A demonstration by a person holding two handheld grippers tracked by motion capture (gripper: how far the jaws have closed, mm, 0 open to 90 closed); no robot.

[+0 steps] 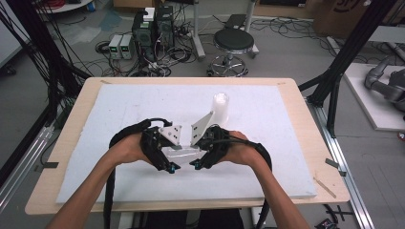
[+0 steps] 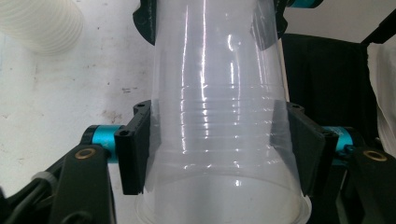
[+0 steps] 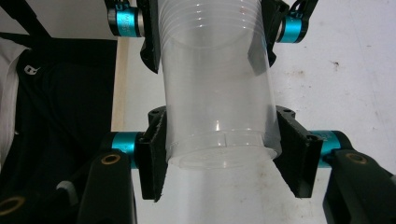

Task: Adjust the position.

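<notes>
Clear, ribbed plastic cup (image 3: pixel 217 88) down the middle of the frame, base end clamped between the right gripper (image 3: pixel 219 156) pads at bottom. Rim end clamped by the left gripper (image 3: pixel 210 32) at top, over white board (image 3: pixel 345 84).

Lab: cabled electronics (image 1: pixel 143 36), stool (image 1: pixel 233 45)

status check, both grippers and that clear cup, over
Left gripper shut on clear cup near its rim. Right gripper shut on its base end. White cup stack stands behind, apart; nothing in the way.

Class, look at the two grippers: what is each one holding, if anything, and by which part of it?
Both hold one clear plastic cup lying on its side between them: the left gripper clamps its wide rim end, the right gripper its narrow base end.
</notes>
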